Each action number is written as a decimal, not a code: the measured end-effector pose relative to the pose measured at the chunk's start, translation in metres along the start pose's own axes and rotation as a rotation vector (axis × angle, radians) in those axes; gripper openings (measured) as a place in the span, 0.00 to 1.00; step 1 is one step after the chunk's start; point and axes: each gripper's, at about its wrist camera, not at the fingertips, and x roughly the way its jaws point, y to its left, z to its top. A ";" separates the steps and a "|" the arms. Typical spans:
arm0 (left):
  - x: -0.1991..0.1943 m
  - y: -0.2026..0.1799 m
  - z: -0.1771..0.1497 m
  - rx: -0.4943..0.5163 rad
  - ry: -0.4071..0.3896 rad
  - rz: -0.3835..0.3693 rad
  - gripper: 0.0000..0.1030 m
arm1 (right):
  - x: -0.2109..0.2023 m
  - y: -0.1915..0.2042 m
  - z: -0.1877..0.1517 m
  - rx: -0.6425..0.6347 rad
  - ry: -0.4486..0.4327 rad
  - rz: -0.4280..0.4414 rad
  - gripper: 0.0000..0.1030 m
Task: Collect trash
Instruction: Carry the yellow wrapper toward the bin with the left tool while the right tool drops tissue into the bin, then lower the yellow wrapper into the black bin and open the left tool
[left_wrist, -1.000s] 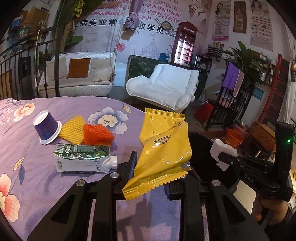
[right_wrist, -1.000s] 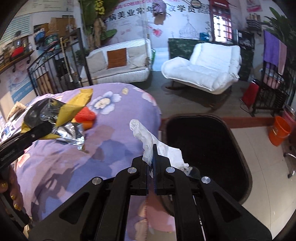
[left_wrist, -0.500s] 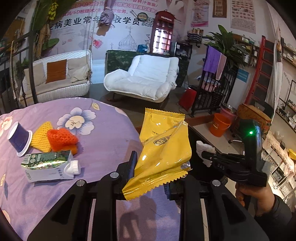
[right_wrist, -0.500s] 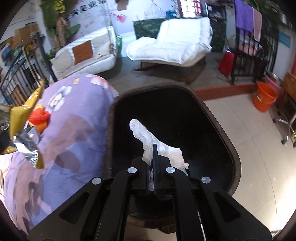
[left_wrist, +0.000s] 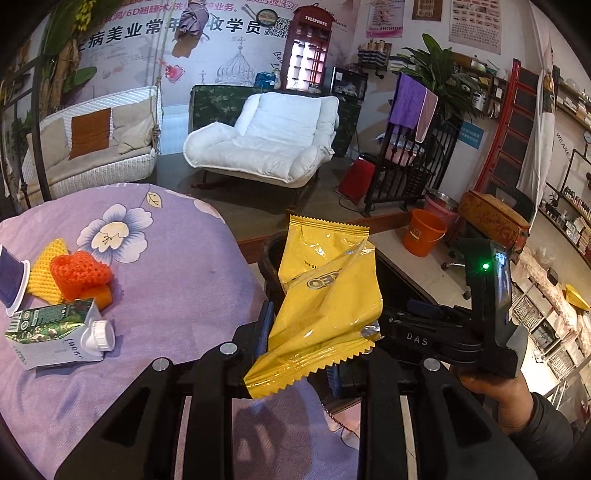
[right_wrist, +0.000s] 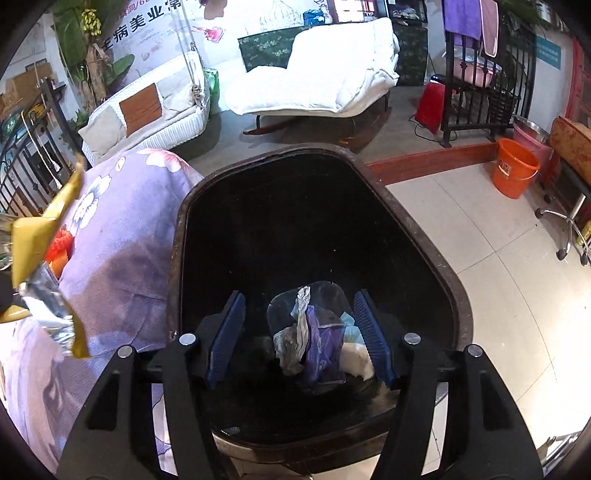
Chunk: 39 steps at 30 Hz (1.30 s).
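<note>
Gripping now: the left gripper (left_wrist: 301, 347) clamps the lower edge of a crinkled yellow foil snack wrapper (left_wrist: 327, 295), which stands up between its jaws.
Right gripper (right_wrist: 299, 339): its jaws have just been opening and stand apart, nothing pressed between the blue ribbed pads (right_wrist: 225, 336); it hangs over the bin's mouth.
Black oval plastic bin (right_wrist: 436, 258): beside the table edge; at its bottom lie a crumpled white tissue (right_wrist: 356, 360), a purple scrap (right_wrist: 321, 347) and greyish paper, though the dark interior leaves the pile hard to sort.
Hand (left_wrist: 495, 398): dark-sleeved, holding the right gripper's handle.
Purple floral tablecloth (left_wrist: 166, 266): carries a green-and-white drink carton (left_wrist: 55, 332) lying on its side, an orange foam fruit net (left_wrist: 79, 275) overlapping a yellow foam net (left_wrist: 44, 262), and a tipped purple paper cup (left_wrist: 11, 277) at the frame edge.
Floor beyond: orange plastic bucket (right_wrist: 515, 168), white padded lounge chair (left_wrist: 266, 144).
</note>
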 end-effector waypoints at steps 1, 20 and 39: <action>0.001 -0.001 0.001 0.001 0.003 -0.003 0.25 | -0.003 -0.001 0.001 -0.001 -0.009 -0.007 0.60; 0.068 -0.060 0.008 0.111 0.146 -0.077 0.25 | -0.075 -0.061 0.005 0.120 -0.161 -0.152 0.73; 0.088 -0.081 0.002 0.170 0.184 -0.090 0.85 | -0.077 -0.084 0.009 0.198 -0.166 -0.163 0.82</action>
